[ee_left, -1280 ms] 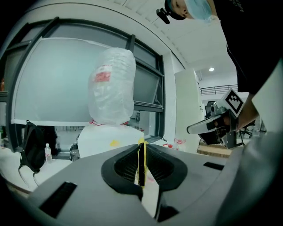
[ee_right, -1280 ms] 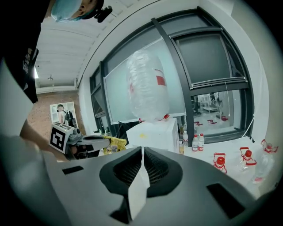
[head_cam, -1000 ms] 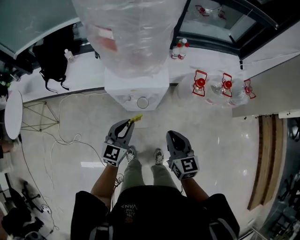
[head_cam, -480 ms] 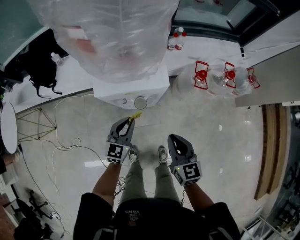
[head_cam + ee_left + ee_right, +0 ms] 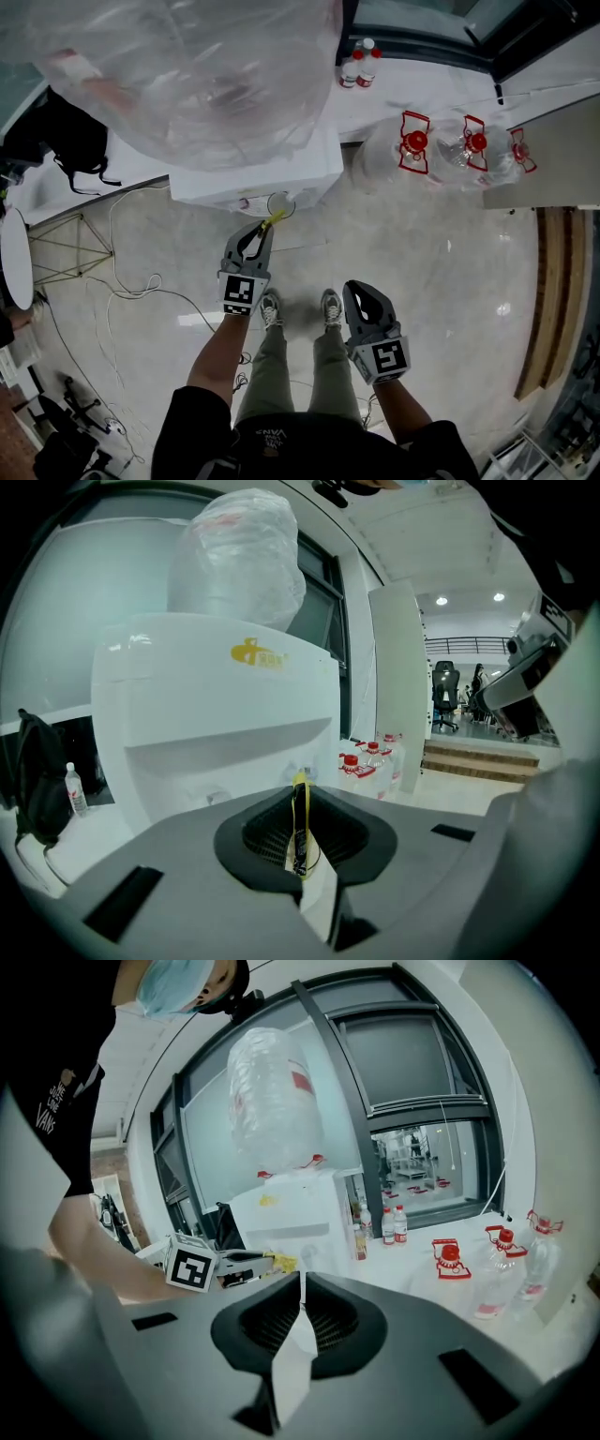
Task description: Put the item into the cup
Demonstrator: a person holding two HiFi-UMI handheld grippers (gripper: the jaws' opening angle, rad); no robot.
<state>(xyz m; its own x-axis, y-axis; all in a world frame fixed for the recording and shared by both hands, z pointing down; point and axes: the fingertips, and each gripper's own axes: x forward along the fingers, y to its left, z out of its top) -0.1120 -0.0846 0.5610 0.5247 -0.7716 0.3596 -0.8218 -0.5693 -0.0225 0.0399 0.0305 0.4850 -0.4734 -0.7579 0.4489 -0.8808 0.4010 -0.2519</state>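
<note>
A pale round cup (image 5: 279,203) stands in the front recess of the white water dispenser (image 5: 309,173). My left gripper (image 5: 263,230) is shut on a thin yellow item (image 5: 274,219), whose tip reaches up to the cup's near rim. In the left gripper view the yellow and black item (image 5: 299,832) stands edge-on between the closed jaws of the left gripper (image 5: 300,799), facing the dispenser (image 5: 216,724). My right gripper (image 5: 361,292) hangs lower, over the floor, shut with nothing in it. The right gripper view shows the left gripper (image 5: 246,1265) with the yellow item (image 5: 281,1262).
A big plastic-wrapped water bottle (image 5: 187,66) tops the dispenser. Clear jugs with red caps (image 5: 441,150) stand on the floor to the right, small bottles (image 5: 356,70) behind them. Cables (image 5: 131,281) trail on the floor at left, near a black bag (image 5: 66,141).
My left gripper has moved forward with the yellow item, from above the floor up to the cup in the dispenser. The right gripper has stayed low and shut.
</note>
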